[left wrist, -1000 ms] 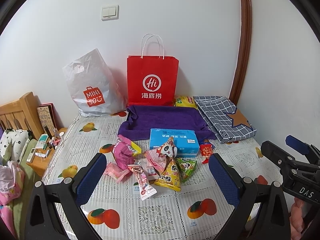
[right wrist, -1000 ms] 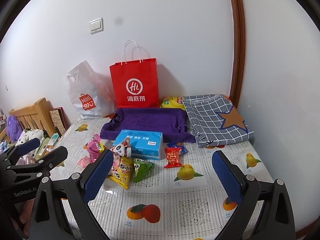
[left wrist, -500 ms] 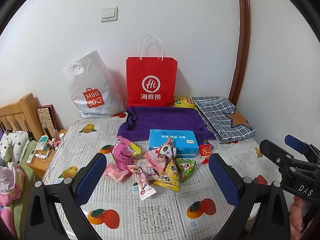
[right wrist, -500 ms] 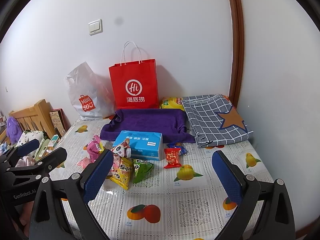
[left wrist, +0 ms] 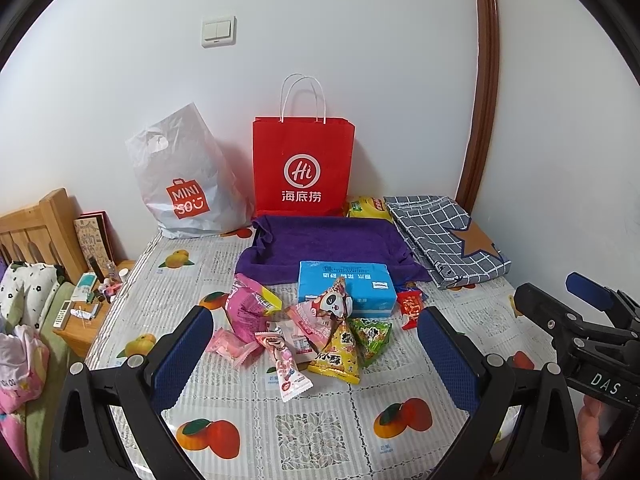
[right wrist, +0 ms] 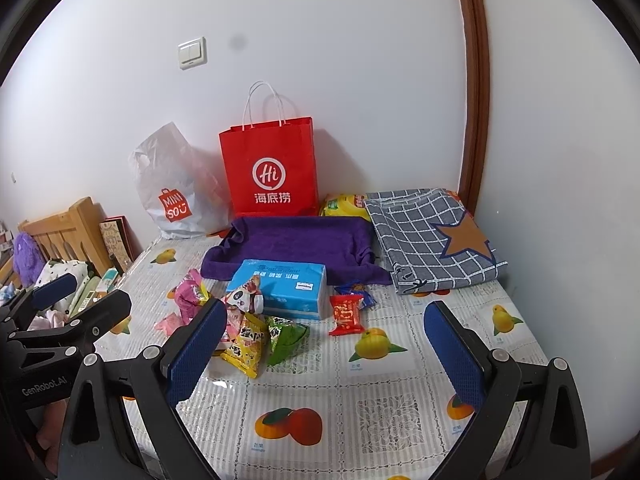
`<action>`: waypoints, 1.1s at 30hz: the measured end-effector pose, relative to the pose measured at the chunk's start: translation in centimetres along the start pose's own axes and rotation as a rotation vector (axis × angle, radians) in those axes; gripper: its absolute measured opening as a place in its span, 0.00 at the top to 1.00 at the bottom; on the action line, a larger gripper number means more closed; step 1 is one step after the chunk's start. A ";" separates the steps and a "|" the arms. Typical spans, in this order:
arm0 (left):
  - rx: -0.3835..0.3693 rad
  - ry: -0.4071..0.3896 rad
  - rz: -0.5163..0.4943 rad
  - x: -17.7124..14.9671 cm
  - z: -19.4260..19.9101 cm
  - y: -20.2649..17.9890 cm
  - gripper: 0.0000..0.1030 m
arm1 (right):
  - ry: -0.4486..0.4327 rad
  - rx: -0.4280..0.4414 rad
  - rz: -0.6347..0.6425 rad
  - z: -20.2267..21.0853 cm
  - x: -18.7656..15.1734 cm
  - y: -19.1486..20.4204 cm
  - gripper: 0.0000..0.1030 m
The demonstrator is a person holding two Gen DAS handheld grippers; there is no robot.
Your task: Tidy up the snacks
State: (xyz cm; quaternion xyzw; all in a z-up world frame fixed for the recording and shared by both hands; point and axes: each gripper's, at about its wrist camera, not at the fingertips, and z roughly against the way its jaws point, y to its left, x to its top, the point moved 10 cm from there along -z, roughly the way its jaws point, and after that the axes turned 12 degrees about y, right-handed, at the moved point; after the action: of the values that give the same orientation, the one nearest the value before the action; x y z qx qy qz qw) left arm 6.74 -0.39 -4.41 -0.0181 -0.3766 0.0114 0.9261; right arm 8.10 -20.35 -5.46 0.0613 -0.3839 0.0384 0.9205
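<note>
Several snack packets lie heaped mid-table: a pink bag (left wrist: 250,310), a panda packet (left wrist: 334,302), a yellow triangular packet (left wrist: 338,354), a green one (left wrist: 372,338) and a red candy packet (right wrist: 346,314). Behind them rests a blue tissue pack (left wrist: 346,288), partly on a purple cloth tray (left wrist: 324,244). A red paper bag (left wrist: 302,168) and a white plastic bag (left wrist: 184,184) stand against the wall. My left gripper (left wrist: 316,354) hovers open in front of the heap. My right gripper (right wrist: 326,354) is open too, empty, right of the heap.
A folded grey checked cloth (right wrist: 428,236) with a star lies at the back right; a yellow chip bag (right wrist: 344,205) lies behind the tray. Fruit-print tablecloth (right wrist: 360,412) covers the table. A wooden headboard (left wrist: 36,232) and cluttered bedside stand (left wrist: 86,306) lie left.
Both views have shifted slightly, so the scene sits a touch lower in frame. Nothing on the table has moved, and both grippers stay open.
</note>
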 end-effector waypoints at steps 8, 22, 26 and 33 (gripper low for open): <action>0.003 0.007 0.003 -0.2 -0.7 0.5 0.01 | 0.001 -0.009 0.006 -0.7 -0.1 0.4 0.04; 0.048 0.150 0.018 -2.7 -8.5 3.8 0.01 | 0.118 0.014 0.003 -8.2 -1.8 0.4 0.05; 0.069 0.194 0.039 -3.7 -11.1 5.4 0.02 | 0.171 0.051 0.005 -11.3 -2.6 0.9 0.11; 0.075 0.277 0.094 -5.6 -14.8 8.9 0.03 | 0.251 0.099 0.035 -16.8 -3.9 3.2 0.26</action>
State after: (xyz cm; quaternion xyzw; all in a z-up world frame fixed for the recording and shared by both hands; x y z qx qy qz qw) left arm 12.99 7.99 -19.26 -0.0023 -0.2431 0.0662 0.9677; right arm 16.79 -14.91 -19.73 0.0946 -0.2644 0.0806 0.9564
